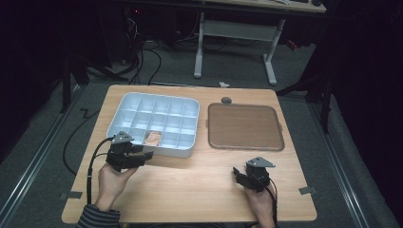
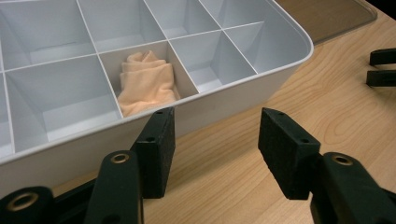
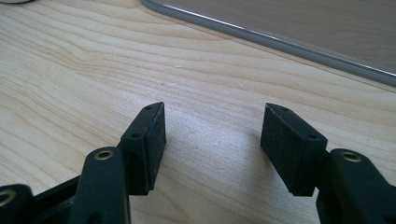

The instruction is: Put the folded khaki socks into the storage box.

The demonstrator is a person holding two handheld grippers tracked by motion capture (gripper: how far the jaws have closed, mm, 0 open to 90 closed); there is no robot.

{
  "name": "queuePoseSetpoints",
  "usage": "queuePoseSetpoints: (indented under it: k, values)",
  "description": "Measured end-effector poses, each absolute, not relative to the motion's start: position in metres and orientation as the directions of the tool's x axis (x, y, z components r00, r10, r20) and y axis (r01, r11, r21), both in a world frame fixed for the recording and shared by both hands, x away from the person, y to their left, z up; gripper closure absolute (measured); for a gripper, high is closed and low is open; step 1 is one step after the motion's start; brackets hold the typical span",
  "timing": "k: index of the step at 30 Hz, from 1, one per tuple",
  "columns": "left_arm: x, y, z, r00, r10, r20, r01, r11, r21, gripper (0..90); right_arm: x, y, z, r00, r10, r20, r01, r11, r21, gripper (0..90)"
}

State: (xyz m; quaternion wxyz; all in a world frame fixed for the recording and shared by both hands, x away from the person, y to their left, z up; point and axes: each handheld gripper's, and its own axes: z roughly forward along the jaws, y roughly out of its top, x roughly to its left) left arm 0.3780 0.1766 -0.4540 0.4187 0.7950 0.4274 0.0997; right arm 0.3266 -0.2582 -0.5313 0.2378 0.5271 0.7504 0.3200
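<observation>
On the wooden bench (image 1: 190,185) sits a white divided tray (image 1: 124,102), and a folded peach cloth (image 1: 153,138) lies in one compartment of the tray's near row, the middle one of that row as far as the high view shows. In the left gripper view the cloth (image 2: 147,84) is bunched up inside its compartment, leaning against the divider walls and reaching nearly to their top edge. The left hand-held gripper (image 1: 142,155) is held just in front of the tray's near wall, pointing toward the cloth; its jaws are spread wide with nothing between them but bare bench, and one pad (image 2: 158,149) stands close to the tray's outer wall without clearly touching it. The left hand-held gripper (image 2: 215,149) is therefore released and holds nothing. To the right of the tray lies a flat brown tray (image 1: 244,126) with a pale rim. The right hand-held gripper (image 1: 239,175) rests low over the bench, near the front edge and well apart from the cloth. Seen in its own view, the right hand-held gripper (image 3: 212,140) is also released, jaws apart over bare wood, with the brown tray's rim (image 3: 280,44) farther off.
</observation>
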Motion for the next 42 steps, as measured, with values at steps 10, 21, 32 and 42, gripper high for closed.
queuePoseSetpoints:
  k: [10, 21, 32, 42]
  values:
    - [0.371, 0.180, -0.470, 0.608, 0.763, -0.220, 0.615, -0.278, 0.738, 46.5, 0.326, -0.258, -0.531, -0.331, 0.943, -0.019, 0.640, 0.239, 0.731, 40.4]
    - [0.365, 0.181, -0.489, 0.601, 0.757, -0.257, 0.626, -0.246, 0.740, 46.1, 0.326, -0.258, -0.531, -0.331, 0.943, -0.019, 0.640, 0.239, 0.731, 40.4]
    - [0.363, 0.178, -0.508, 0.584, 0.765, -0.271, 0.645, -0.235, 0.727, 46.0, 0.326, -0.258, -0.531, -0.331, 0.943, -0.019, 0.640, 0.240, 0.730, 40.3]
    - [0.364, 0.171, -0.522, 0.569, 0.785, -0.244, 0.638, -0.234, 0.734, 45.6, 0.326, -0.258, -0.531, -0.331, 0.944, -0.018, 0.641, 0.238, 0.730, 40.0]
